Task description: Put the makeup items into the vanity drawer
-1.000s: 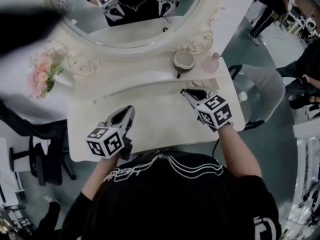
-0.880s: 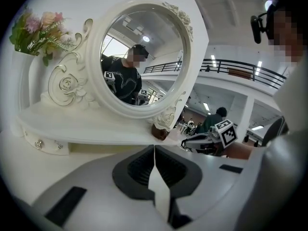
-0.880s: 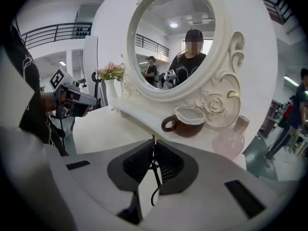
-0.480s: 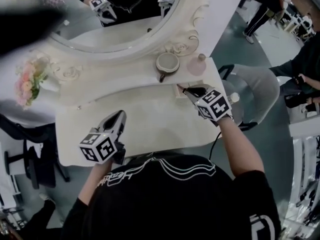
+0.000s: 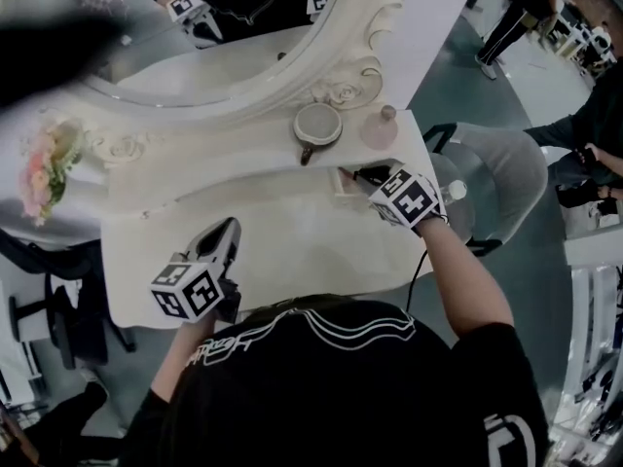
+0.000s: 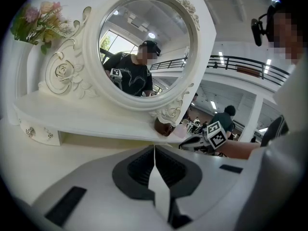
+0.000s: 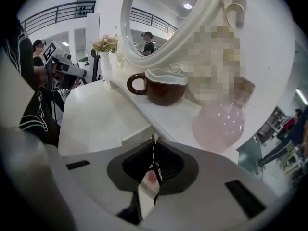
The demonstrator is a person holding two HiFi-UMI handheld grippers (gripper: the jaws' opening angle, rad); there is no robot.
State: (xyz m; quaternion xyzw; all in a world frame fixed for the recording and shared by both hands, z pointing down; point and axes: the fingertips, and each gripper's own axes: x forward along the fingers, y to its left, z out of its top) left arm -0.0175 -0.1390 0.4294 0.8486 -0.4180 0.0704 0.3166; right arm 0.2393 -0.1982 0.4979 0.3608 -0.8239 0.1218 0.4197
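Note:
My right gripper (image 5: 360,174) is at the front of the vanity's raised shelf, beside a small white drawer (image 5: 343,185) that stands a little way out. In the right gripper view its jaws (image 7: 154,143) are shut on a thin dark pull, seemingly the drawer's, with a pink spot behind it. A round pink bottle (image 7: 219,121) and a brown cup (image 7: 161,86) stand on the shelf just above. My left gripper (image 5: 232,224) hovers shut and empty over the white tabletop (image 5: 292,232), near the front edge; its jaws (image 6: 154,150) meet with nothing between them.
An oval mirror (image 5: 195,56) in a carved white frame rises behind the shelf. Pink flowers (image 5: 44,168) stand at the far left. Another small drawer front with knobs (image 6: 38,134) sits under the shelf's left end. A grey chair (image 5: 506,178) stands right of the vanity.
My right gripper has moved in to the shelf front, and the small drawer has come out a little. The left gripper has barely shifted. The head view has swung.

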